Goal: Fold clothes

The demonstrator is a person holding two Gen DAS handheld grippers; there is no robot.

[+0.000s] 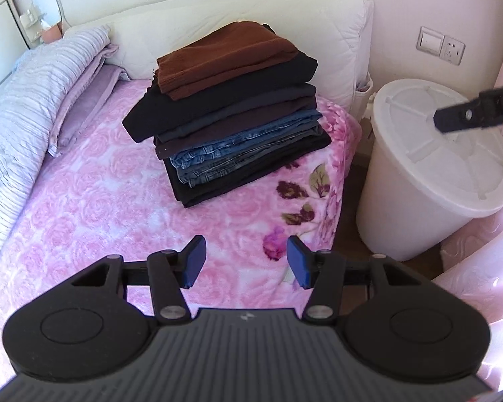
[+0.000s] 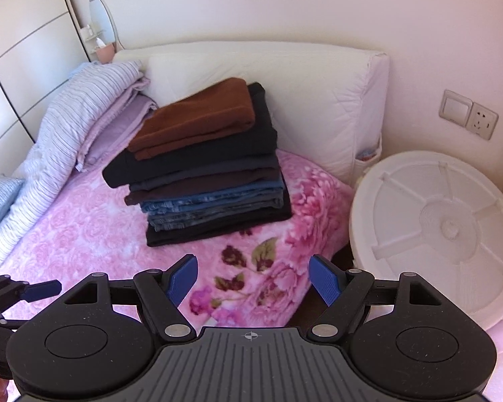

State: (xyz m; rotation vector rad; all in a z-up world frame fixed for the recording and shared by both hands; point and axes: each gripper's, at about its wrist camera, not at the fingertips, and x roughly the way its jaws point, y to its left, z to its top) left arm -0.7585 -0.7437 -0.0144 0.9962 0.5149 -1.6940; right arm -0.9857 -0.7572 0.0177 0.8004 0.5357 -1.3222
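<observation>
A stack of folded clothes sits on the pink floral blanket near the headboard cushion. A brown garment lies on top, above black, dark and blue denim pieces. The stack also shows in the right wrist view. My left gripper is open and empty, hovering over the blanket short of the stack. My right gripper is open and empty above the bed's corner. One right finger tip shows at the right of the left view, and the left gripper's finger at the lower left of the right view.
A white lidded bucket stands on the floor right of the bed; it also shows in the right wrist view. A striped lilac duvet is bunched along the left side. A white headboard cushion is behind the stack. A wall socket is at right.
</observation>
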